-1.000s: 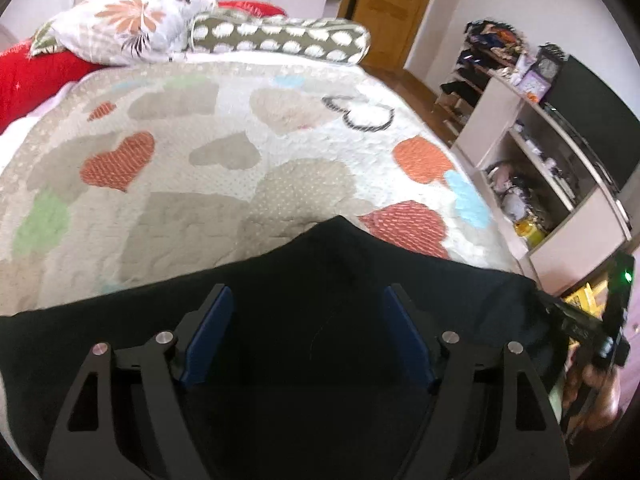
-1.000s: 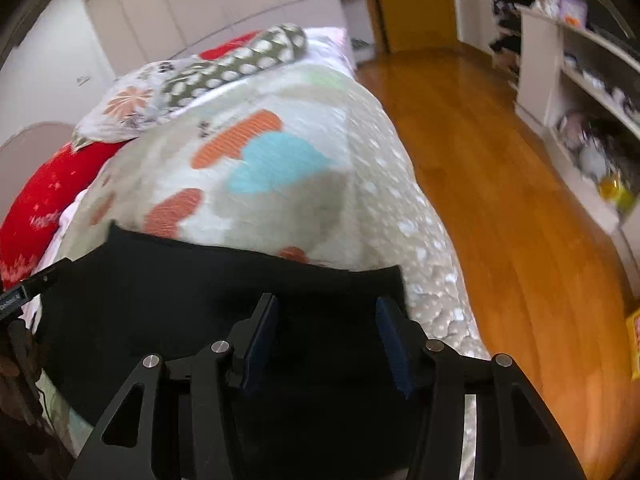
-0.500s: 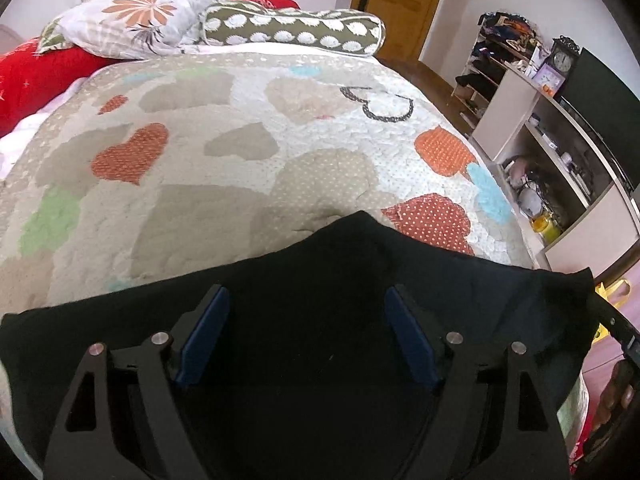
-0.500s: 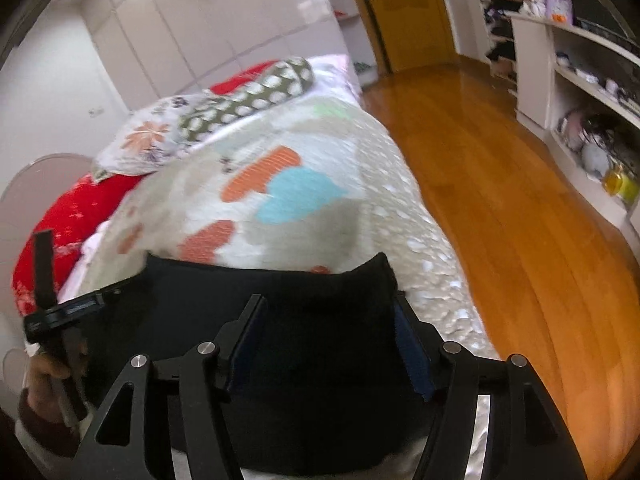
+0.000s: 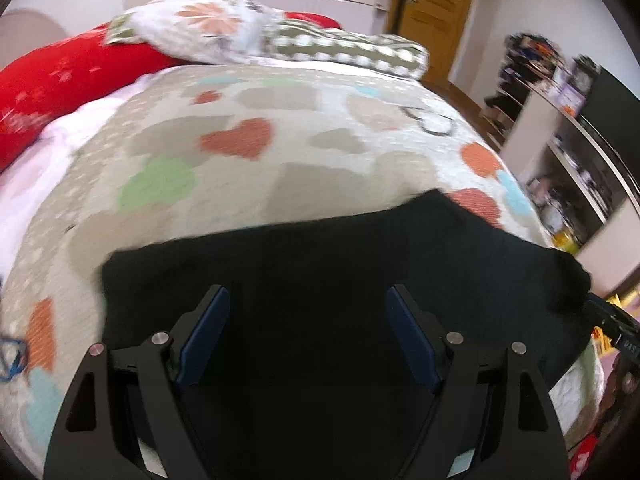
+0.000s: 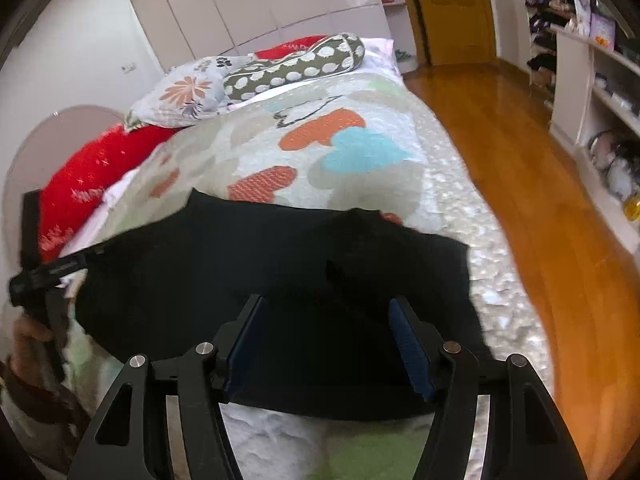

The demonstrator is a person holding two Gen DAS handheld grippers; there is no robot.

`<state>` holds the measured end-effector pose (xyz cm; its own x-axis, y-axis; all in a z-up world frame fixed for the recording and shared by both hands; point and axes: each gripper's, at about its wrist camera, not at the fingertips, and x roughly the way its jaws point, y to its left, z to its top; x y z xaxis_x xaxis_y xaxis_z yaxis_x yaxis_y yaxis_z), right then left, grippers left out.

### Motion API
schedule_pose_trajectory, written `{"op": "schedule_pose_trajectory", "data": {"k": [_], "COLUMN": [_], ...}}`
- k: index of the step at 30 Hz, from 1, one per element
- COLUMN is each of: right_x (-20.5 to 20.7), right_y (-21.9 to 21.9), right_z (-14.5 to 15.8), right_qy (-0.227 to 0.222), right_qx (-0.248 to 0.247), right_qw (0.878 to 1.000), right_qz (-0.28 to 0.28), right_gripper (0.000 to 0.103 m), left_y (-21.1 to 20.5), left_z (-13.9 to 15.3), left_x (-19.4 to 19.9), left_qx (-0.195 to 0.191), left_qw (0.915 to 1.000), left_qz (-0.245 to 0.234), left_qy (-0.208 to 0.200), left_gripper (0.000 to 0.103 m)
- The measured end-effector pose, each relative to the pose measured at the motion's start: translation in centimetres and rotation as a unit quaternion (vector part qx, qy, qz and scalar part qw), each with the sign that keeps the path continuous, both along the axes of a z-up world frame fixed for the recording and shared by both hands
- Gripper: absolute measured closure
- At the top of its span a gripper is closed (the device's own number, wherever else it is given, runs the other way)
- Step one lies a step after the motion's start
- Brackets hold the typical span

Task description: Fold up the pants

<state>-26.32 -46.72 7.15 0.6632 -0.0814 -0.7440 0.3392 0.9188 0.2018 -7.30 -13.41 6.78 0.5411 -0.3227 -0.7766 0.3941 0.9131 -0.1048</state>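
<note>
The left tongs (image 5: 308,336) stand apart, nothing clamped, the black pants (image 5: 340,280) lying flat beneath and ahead of them on the bed (image 5: 280,184); the right tongs (image 6: 326,344), their jaws just opened wider, hover empty above the same cloth near the bed's edge; a fold looks just laid; next, each must pinch an edge for another fold.

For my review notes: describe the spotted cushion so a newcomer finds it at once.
Look to the far end of the bed's heart-patterned quilt. There the spotted cushion, a long olive roll with white dots, leans on the floral pillow; only it has dots.
</note>
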Motion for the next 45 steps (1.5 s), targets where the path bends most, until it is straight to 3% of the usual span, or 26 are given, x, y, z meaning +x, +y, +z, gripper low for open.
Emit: {"op": "schedule_pose_trajectory", "data": {"k": [4, 8, 10, 13, 18, 21, 26, 34, 39, 45], "right_x": [-0.6, -1.5, -1.5, -1.8, -3.2, -2.1, 0.3, 1.5, 1.6, 0.9], "right_y": [-1.7, -2.5, -2.4, -2.0, -2.1, -1.9, 0.1, 0.3, 0.2, 0.7], "right_z": [-1.7, -1.6, -0.9, 1.0, 4.3, 3.7, 0.4, -3.4, -3.4, -2.1], "right_qy": [0.037, 0.026, 0.019, -0.008, -0.044, -0.031, 0.011, 0.036, 0.036, 0.030], "right_qx": [-0.004, 0.012, 0.004, -0.013, -0.087, -0.043, -0.024, -0.037, -0.039, -0.027], "right_qw": [0.999, 0.999, 0.999, 0.998, 0.990, 0.998, 1.000, 0.999, 0.999, 0.999], "right_qz": [-0.026, -0.037, -0.045, -0.056, -0.105, -0.039, 0.012, 0.009, 0.008, 0.005], "right_gripper": [0.038, 0.038, 0.038, 0.038, 0.029, 0.029, 0.033, 0.032, 0.031, 0.031], "left_y": [5.1, 7.4, 8.3, 8.4, 7.7, 6.8, 4.5, 4.2, 4.2, 4.6], "left_z": [-1.2, -3.6, -4.2, -3.4, -0.6, 0.6, -0.3, -2.7, -3.7, -3.0], "left_x": [-0.2, 0.1, 0.3, 0.0, -1.0, -1.1, -0.4, 0.4, 1.3, 1.1], "left_qx": [-0.003, 0.021, -0.009, -0.014, -0.016, -0.017, 0.003, 0.013, 0.021, 0.018], "left_qw": [0.9977, 0.9950, 0.9935, 0.9930, 0.9947, 0.9958, 0.9978, 0.9973, 0.9972, 0.9972], "left_qz": [0.067, 0.094, 0.103, 0.111, 0.101, 0.088, 0.063, 0.071, 0.069, 0.071], "left_qy": [0.007, 0.025, 0.048, 0.039, -0.005, -0.022, -0.019, -0.012, -0.020, -0.015], "left_gripper": [0.021, 0.019, 0.019, 0.019, 0.019, 0.019, 0.019, 0.018, 0.008, 0.008]}}
